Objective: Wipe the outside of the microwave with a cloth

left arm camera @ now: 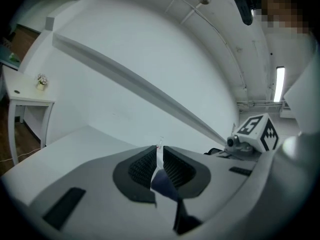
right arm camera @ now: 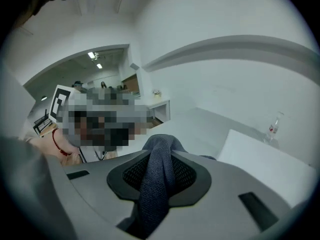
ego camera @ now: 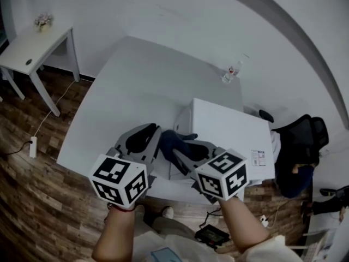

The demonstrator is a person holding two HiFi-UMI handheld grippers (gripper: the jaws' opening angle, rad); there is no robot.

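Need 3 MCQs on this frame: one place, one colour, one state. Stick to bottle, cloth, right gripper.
1. Where does the bottle stand?
A. on the side table
B. at the far edge of the big table, beyond the microwave
C. on the chair

2. What colour is the cloth?
A. dark blue
B. white
C. red

3. What are the fingers of the right gripper doing?
A. spread wide, empty
B. shut on the cloth
C. shut on the bottle

Key:
1 B, the head view shows it upright past the microwave.
2 A, both the head view and the right gripper view show dark blue fabric.
3 B, cloth is bunched between the pads.
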